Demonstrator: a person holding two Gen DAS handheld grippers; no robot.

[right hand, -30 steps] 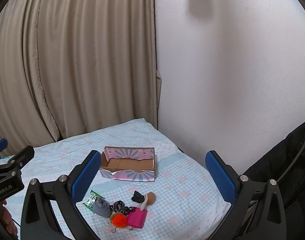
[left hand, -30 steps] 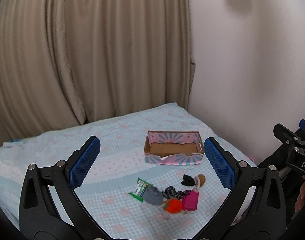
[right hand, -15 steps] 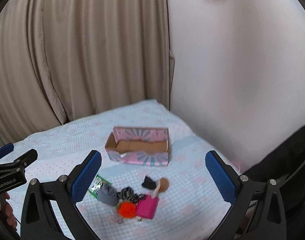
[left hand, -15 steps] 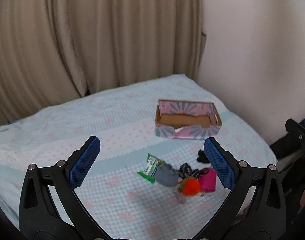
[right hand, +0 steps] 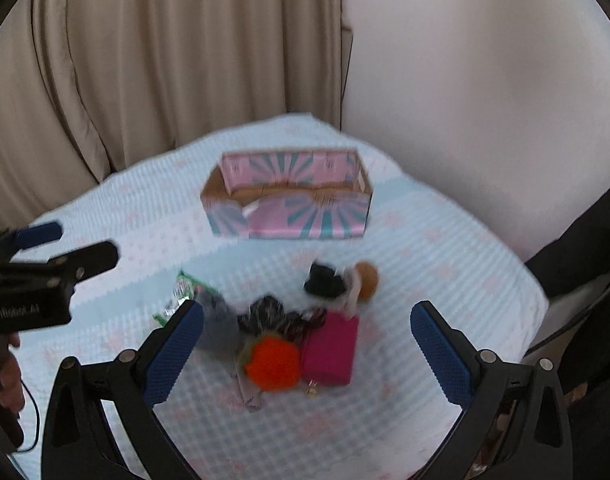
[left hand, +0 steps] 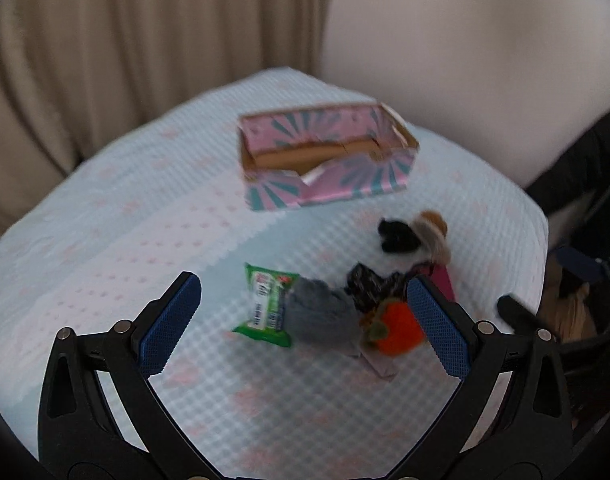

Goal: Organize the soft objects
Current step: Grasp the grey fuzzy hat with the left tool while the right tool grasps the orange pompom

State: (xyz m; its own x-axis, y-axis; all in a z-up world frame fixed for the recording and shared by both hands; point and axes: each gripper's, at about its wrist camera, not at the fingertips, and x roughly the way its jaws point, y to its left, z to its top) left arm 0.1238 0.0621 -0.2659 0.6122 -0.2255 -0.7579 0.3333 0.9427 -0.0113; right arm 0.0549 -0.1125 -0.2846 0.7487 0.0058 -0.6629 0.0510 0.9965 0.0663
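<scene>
A small pile of soft items lies on the pale blue bedspread (left hand: 105,248): a grey cloth piece (left hand: 321,312), an orange knitted fruit (left hand: 397,328), a dark patterned scrunchie (left hand: 369,284), a magenta pouch (right hand: 331,350), a black item (left hand: 397,236) and a brown fluffy one (left hand: 435,226). A green snack packet (left hand: 267,304) lies at the pile's left. An empty pink and teal open box (left hand: 325,156) sits behind the pile. My left gripper (left hand: 305,320) is open above the packet and cloth. My right gripper (right hand: 307,350) is open above the fruit (right hand: 273,364) and pouch.
Beige curtains (right hand: 165,60) hang behind the bed and a white wall (right hand: 485,100) stands to the right. The bed's right edge drops off beside dark clothing (right hand: 585,240). The left gripper's body (right hand: 37,280) shows at the left of the right wrist view.
Both grippers have moved down and forward toward the pile, which now looks much larger between the fingers. Both stay open. Nothing on the bed has moved.
</scene>
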